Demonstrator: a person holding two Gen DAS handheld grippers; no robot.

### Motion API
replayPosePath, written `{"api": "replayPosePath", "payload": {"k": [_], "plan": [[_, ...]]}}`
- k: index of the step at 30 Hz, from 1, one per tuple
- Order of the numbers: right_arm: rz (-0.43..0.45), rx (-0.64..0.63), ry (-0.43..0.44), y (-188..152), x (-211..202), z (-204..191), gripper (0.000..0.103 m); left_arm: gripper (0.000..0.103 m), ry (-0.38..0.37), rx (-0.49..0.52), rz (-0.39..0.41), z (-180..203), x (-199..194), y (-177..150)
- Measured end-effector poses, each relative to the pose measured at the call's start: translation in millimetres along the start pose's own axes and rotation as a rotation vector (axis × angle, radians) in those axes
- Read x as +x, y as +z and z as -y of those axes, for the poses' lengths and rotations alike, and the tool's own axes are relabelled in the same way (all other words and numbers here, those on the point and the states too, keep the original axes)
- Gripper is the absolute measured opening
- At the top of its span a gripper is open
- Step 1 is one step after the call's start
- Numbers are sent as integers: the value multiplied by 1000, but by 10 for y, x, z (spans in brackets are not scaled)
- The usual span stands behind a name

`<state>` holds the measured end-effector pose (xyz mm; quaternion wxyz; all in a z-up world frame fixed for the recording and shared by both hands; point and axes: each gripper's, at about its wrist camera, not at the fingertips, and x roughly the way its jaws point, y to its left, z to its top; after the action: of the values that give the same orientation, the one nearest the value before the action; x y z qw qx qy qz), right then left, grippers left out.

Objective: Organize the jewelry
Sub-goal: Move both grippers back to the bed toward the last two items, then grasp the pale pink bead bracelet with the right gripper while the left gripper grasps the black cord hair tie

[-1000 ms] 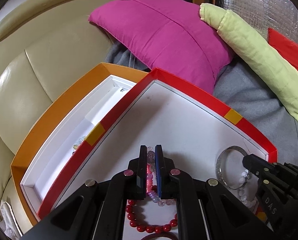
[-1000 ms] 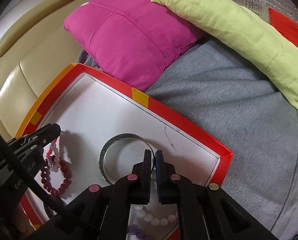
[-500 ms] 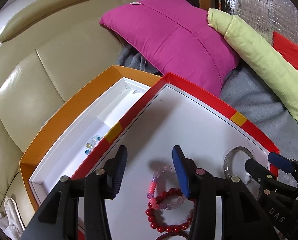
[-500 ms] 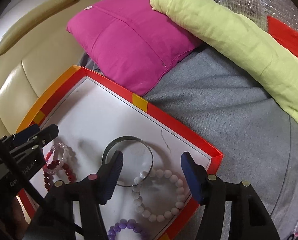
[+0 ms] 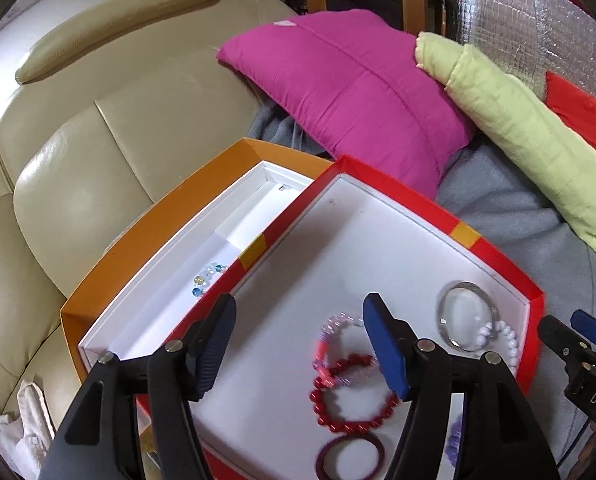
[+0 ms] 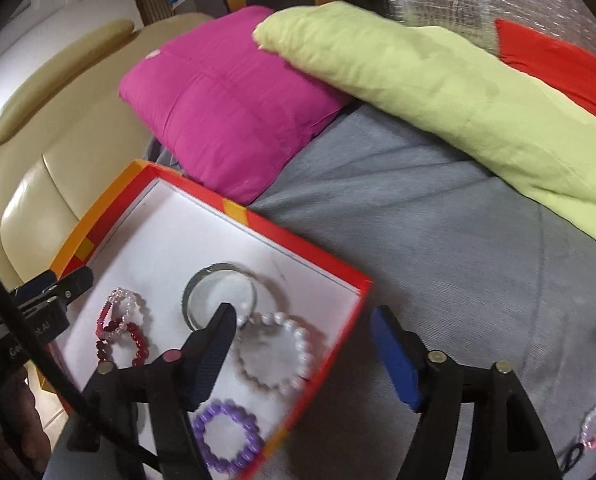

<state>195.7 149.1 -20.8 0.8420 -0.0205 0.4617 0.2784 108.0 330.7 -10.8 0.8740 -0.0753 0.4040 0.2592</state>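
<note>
your left gripper (image 5: 298, 332) hangs with its fingers spread wide and nothing between them, low in the middle of the left wrist frame, over the red tray (image 5: 494, 252). your right gripper (image 6: 302, 344) is spread just as wide and holds nothing; in the right wrist frame its left finger sits over the tray's near corner and its right finger over the grey blanket (image 6: 438, 216) outside the rim.

the jewelry lies on the tray's white floor. in the left wrist frame, the red bead bracelet (image 5: 352, 400) is at lower centre, overlapping a pale pink bead bracelet (image 5: 330, 336) just above it. a dark maroon ring-shaped band (image 5: 350, 454) sits at the bottom edge below them. toward the right of that frame a clear bangle (image 5: 468, 316) touches a white pearl bracelet (image 5: 506, 338) near the tray's right corner. in the right wrist frame a purple bead bracelet (image 6: 227, 436) lies at lower centre, below the pearl one.

left of the tray in the left wrist frame, an orange box (image 5: 145, 228) with a white lining holds a few small blue and clear beads (image 5: 207, 280). at the lower right of the right wrist frame a small pink bead bracelet (image 6: 594, 428) lies on the blanket, well apart from the tray. a magenta pillow (image 5: 350, 96) and a lime-green cushion (image 6: 438, 80) fill the upper part of both frames, with a cream leather sofa (image 5: 77, 152) on the left.
</note>
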Motion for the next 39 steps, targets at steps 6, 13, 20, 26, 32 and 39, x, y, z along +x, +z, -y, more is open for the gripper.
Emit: {"api": "replayPosePath", "payload": {"k": [6,13,20,26,32,39], "plan": [[12,65,-10,-190,-329,433,80,69,-55,36,25,303,-315,-133],[17,162,-19,-541,-777,1098,100,70,-162,138,30,934,-652,-426],[20,256,-97,-1074,-1277,1839,102,70,-288,243,-19,1616,-870,-945],[15,372,-204,-1502,-1640,2575,102,70,-345,324,-68,2045,-908,-1347],[-8,400,-237,-1571,-1646,2840,99,70,-382,379,-95,2343,-891,-1502],[-81,352,-248,-1257,-1241,2756,77,70,-397,399,-95,2429,-823,-1480]]}}
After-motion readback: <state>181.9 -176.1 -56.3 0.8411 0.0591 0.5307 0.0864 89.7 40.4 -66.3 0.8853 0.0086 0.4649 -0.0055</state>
